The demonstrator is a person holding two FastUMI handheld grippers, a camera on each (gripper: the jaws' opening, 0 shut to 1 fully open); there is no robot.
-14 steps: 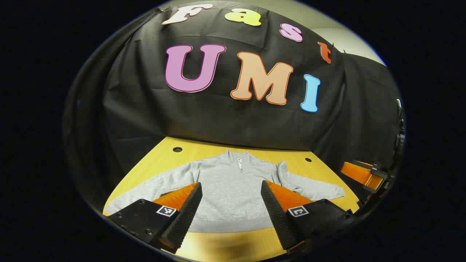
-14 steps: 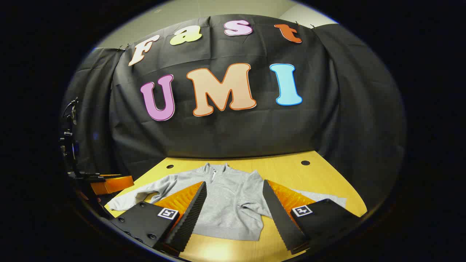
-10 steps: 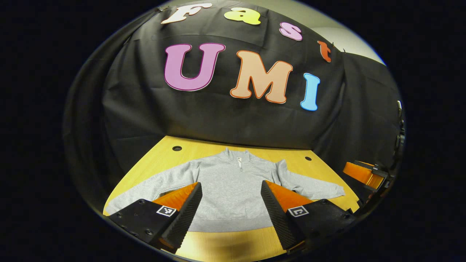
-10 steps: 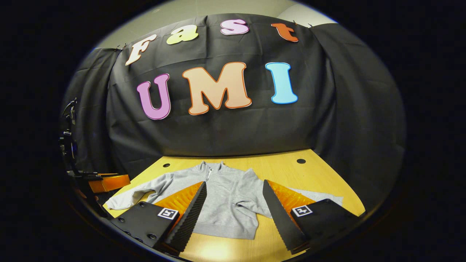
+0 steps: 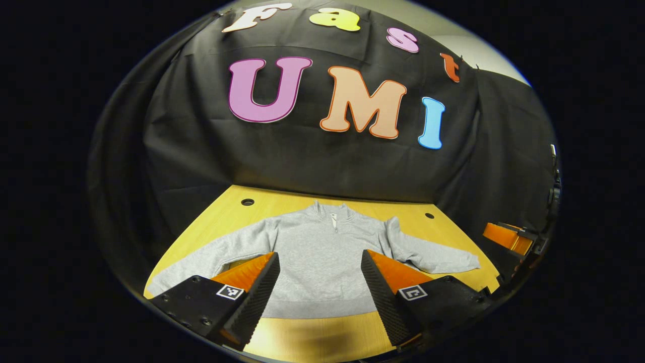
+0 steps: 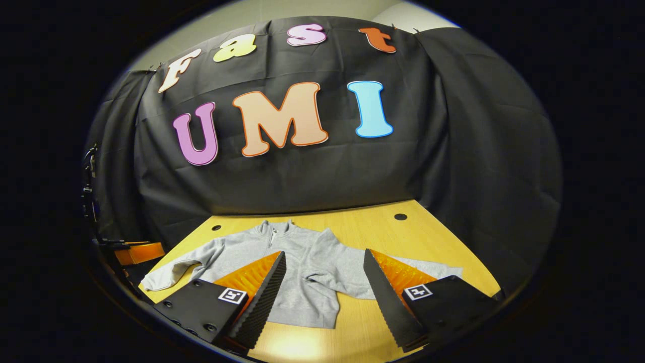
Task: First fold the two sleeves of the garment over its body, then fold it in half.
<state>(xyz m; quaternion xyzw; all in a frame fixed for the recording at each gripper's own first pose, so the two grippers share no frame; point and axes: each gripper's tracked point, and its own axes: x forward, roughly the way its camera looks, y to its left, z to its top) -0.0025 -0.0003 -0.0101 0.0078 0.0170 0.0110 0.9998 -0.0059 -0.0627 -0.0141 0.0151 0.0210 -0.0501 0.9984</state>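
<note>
Left tool held with fingers spread wide, gripping nothing, above the near hem of the grey sweatshirt. Right tool likewise wide and empty. Sweatshirt lies flat on the wooden table, both sleeves outstretched, unfolded, collar toward the wall.

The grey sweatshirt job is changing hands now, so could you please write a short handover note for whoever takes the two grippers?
Left gripper: open, holding nothing, above the near table edge facing the sweatshirt's hem.
Right gripper: open, holding nothing, aimed at the sweatshirt's right side.
Grey zip-collar sweatshirt: flat on the wooden table, collar toward the booth wall, both sleeves spread out sideways.
Done: nothing folded.
Left: fold the left sleeve and the right sleeve over the body, then fold it in half.
</note>
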